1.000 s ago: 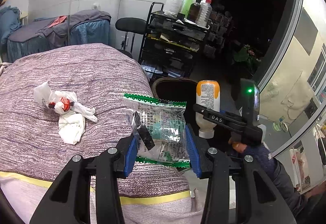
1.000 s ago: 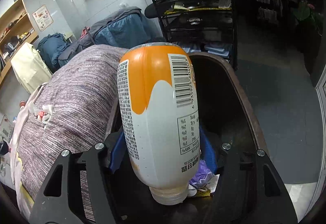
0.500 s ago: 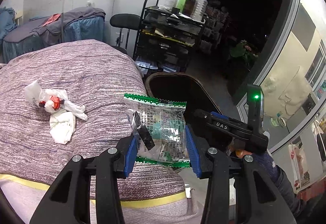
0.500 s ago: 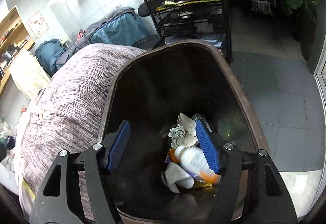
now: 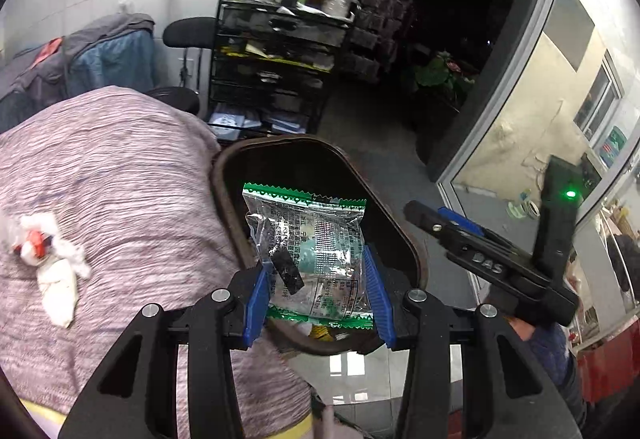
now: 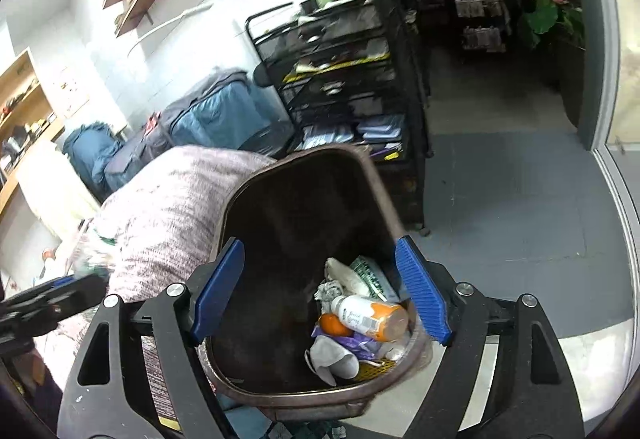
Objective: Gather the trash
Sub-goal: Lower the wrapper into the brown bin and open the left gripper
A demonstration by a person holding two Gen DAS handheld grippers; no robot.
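My left gripper [image 5: 318, 293] is shut on a clear snack wrapper with green edges [image 5: 310, 251] and holds it over the open brown trash bin [image 5: 416, 263]. My right gripper [image 6: 320, 293] is open and empty above the same bin [image 6: 236, 199]. Inside the bin lie an orange-and-white bottle [image 6: 370, 317], crumpled tissues and wrappers. A crumpled white tissue wad with a red bit [image 5: 50, 259] lies on the purple bed cover [image 5: 120, 175] at the left. The right gripper also shows in the left wrist view [image 5: 492, 259].
A black wire shelf cart with bottles on top [image 5: 280, 71] stands behind the bin. A black chair [image 5: 188, 33] and blue bags stand by the wall. A glass door [image 5: 540, 119] is at the right. The bin stands against the bed edge.
The right gripper opened and dropped the orange-and-white bottle into the bin, then drew back. The left gripper carried the wrapper rightward from over the bed to over the bin.
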